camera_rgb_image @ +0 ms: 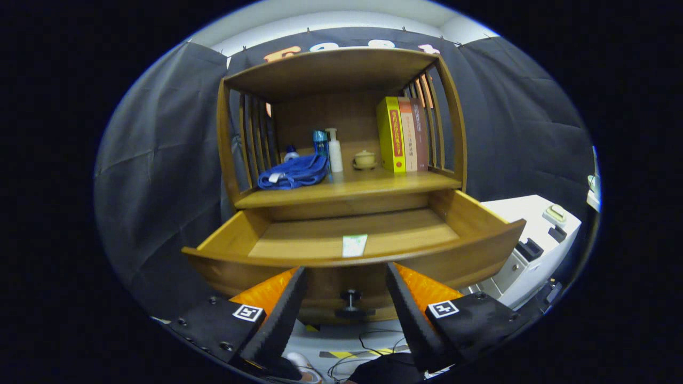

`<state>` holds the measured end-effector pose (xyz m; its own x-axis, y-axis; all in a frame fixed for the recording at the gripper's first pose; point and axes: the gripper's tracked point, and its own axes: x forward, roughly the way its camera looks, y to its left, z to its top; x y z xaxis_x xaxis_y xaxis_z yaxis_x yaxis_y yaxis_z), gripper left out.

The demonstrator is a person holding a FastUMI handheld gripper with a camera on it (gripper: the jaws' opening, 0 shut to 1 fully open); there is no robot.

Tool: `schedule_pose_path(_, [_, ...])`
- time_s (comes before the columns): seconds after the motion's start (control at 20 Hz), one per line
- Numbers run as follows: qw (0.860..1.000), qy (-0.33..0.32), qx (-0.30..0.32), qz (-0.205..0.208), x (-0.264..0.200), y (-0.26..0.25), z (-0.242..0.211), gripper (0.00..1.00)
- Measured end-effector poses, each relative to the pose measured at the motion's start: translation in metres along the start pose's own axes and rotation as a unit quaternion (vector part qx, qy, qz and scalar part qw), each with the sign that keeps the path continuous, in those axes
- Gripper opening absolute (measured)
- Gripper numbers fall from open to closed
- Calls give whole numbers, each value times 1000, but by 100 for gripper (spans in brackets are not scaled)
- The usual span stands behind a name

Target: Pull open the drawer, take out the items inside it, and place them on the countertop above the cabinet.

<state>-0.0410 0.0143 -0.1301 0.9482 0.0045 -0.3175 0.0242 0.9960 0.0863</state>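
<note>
The wooden cabinet's drawer [480,234] is pulled out toward me, and its dark knob [350,295] sits on the front, between my fingers. Inside on the drawer floor lies a small white and green packet [354,245], just beyond my fingertips. My gripper [347,280] hovers in front of the drawer front, open, with nothing held. On the countertop [363,189] above the drawer rest a blue cloth [294,172], a blue can [320,143], a white pump bottle [334,151], a small lidded cup [365,159] and three upright books [401,134].
A shelf roof [331,66] and slatted side rails close in the countertop space. To the right of the cabinet stands a white machine [533,240]. Cables and yellow-black tape [352,353] lie on the floor below.
</note>
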Motion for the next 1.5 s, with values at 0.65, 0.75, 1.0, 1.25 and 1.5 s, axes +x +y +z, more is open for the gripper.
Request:
schedule_pose_path(0.65, [992, 123, -10, 4, 112, -1, 52, 97])
schedule_pose_path(0.75, [987, 156, -31, -10, 131, -8, 40, 97])
schedule_pose_path(1.0, [966, 256, -13, -20, 163, -7, -3, 97])
schedule_pose_path(1.25, [935, 355, 0, -20, 167, -1, -45, 97])
schedule_pose_path(1.5, [914, 402, -6, -47, 172, -11, -65, 97])
